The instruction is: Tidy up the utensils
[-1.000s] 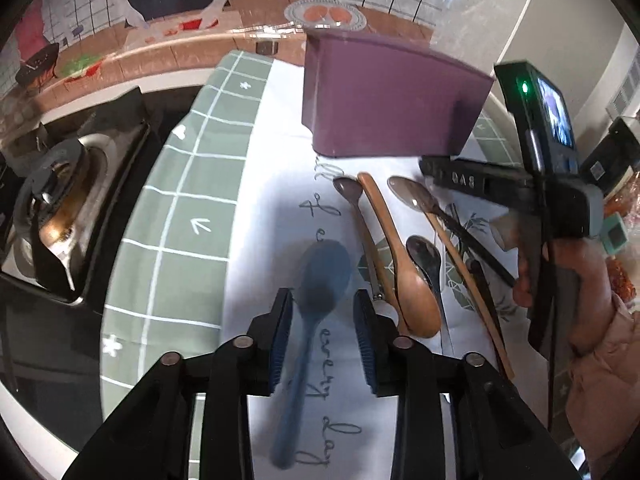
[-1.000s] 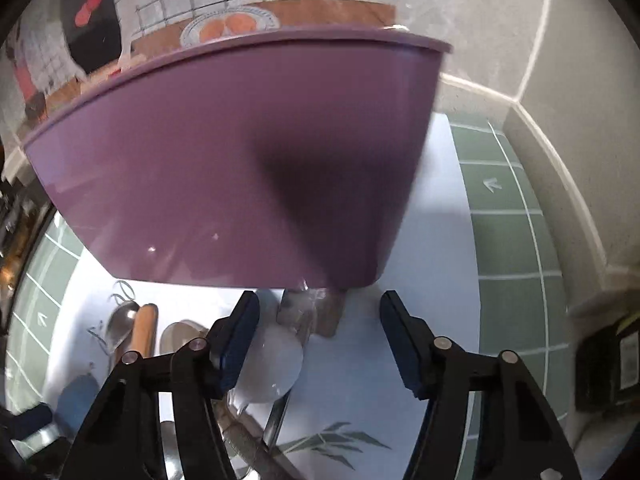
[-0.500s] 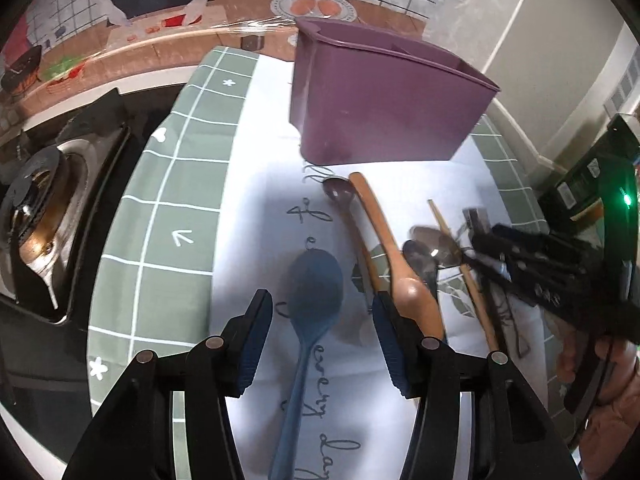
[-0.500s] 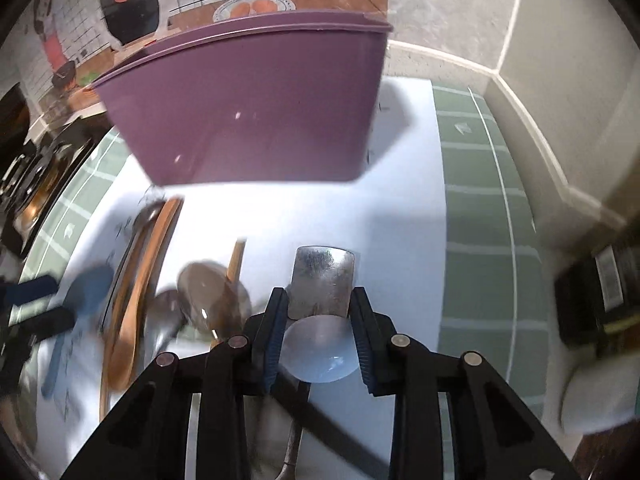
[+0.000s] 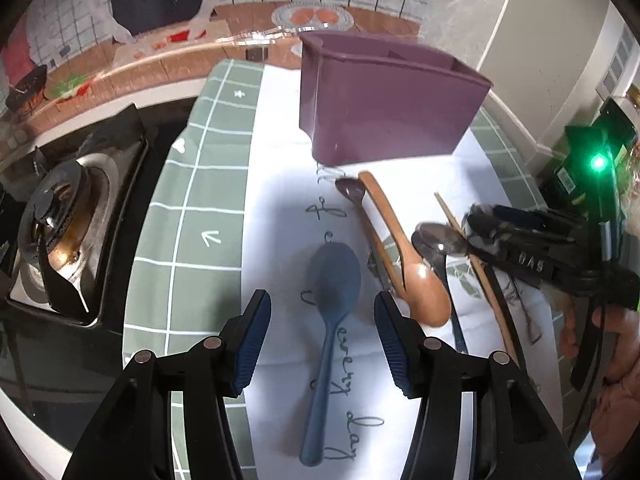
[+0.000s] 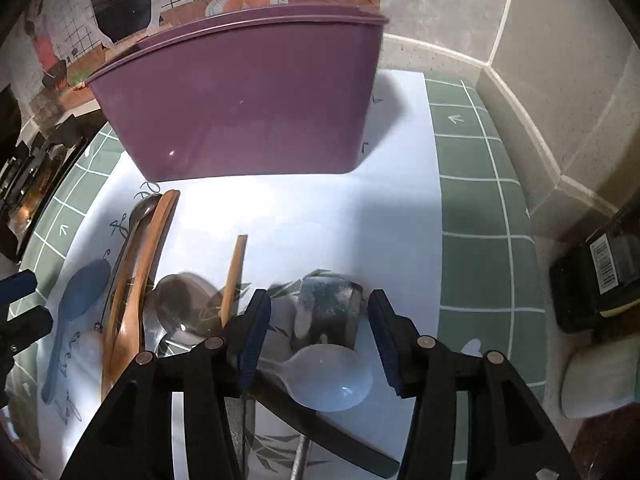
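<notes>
A purple utensil holder (image 5: 384, 108) stands at the back of a white mat (image 5: 280, 184); it also fills the right wrist view (image 6: 244, 100). Several utensils lie in front of it. My left gripper (image 5: 322, 334) is open over a blue spoon (image 5: 330, 312), jaws either side of its neck. My right gripper (image 6: 316, 340) is open above a metal spatula blade (image 6: 326, 312) and a white spoon (image 6: 332, 380). A wooden spoon (image 5: 404, 256) and metal spoons (image 5: 440, 236) lie between. The right gripper shows in the left wrist view (image 5: 476, 224).
A gas stove (image 5: 64, 216) sits left of the green gridded mat (image 5: 192, 200). A tiled wall runs behind. Dark boxes (image 6: 596, 272) and a pale sponge (image 6: 596, 380) lie at the right by the wall corner.
My right gripper pulled back from the holder, shut briefly over the spatula and white spoon, and is open again. My left gripper opened wider around the blue spoon.
</notes>
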### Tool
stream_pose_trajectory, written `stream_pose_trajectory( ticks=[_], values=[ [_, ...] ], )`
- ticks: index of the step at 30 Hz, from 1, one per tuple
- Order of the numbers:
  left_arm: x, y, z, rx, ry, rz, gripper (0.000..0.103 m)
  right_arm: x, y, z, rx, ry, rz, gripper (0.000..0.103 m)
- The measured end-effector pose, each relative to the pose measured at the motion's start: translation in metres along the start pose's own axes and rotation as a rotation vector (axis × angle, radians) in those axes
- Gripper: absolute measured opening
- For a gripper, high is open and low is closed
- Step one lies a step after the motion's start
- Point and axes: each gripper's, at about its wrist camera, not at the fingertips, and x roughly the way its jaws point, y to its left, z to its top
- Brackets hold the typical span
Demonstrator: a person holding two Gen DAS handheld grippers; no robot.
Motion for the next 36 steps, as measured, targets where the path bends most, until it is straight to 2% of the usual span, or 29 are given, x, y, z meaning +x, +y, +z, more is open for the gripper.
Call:
stream_pose_trajectory(
  ticks=[2,5,10,11,12,14,16,21,26,36],
  values=[
    [0.005,-0.002,0.001,0.032,0.021,0.012,0.055,-0.003,0.001,0.001,-0.013,0.01,0.011,0.029],
    [0.014,-0.007,0.004,0.082,0.044,0.024,0.055,-0.018,-0.001,0.001,-0.021,-0.027,0.026,0.029],
    [0.036,-0.009,0.013,0.09,0.09,0.048,0.054,-0.044,-0.008,-0.001,-0.026,-0.081,0.059,0.029],
    [0.041,-0.01,0.015,0.092,0.098,0.055,0.051,-0.048,-0.008,-0.002,-0.029,-0.088,0.059,0.029],
    [0.043,-0.011,0.016,0.093,0.101,0.058,0.042,-0.052,-0.008,-0.003,-0.03,-0.097,0.057,0.029],
    [0.046,-0.015,0.018,0.105,0.09,0.081,0.035,-0.058,-0.008,-0.004,-0.037,-0.106,0.055,0.029],
    [0.045,-0.019,0.019,0.107,0.084,0.085,0.035,-0.061,-0.008,-0.006,-0.036,-0.109,0.05,0.029],
    [0.02,-0.029,0.014,0.105,0.011,0.103,0.035,-0.069,-0.011,-0.016,-0.046,-0.129,0.053,0.029],
    [-0.022,-0.04,0.009,0.105,-0.06,0.095,0.035,-0.074,-0.014,-0.023,-0.055,-0.129,0.068,0.029],
    [-0.095,-0.065,0.01,0.146,-0.222,0.126,0.034,-0.094,-0.012,-0.019,-0.088,-0.172,0.086,0.029]
  ],
)
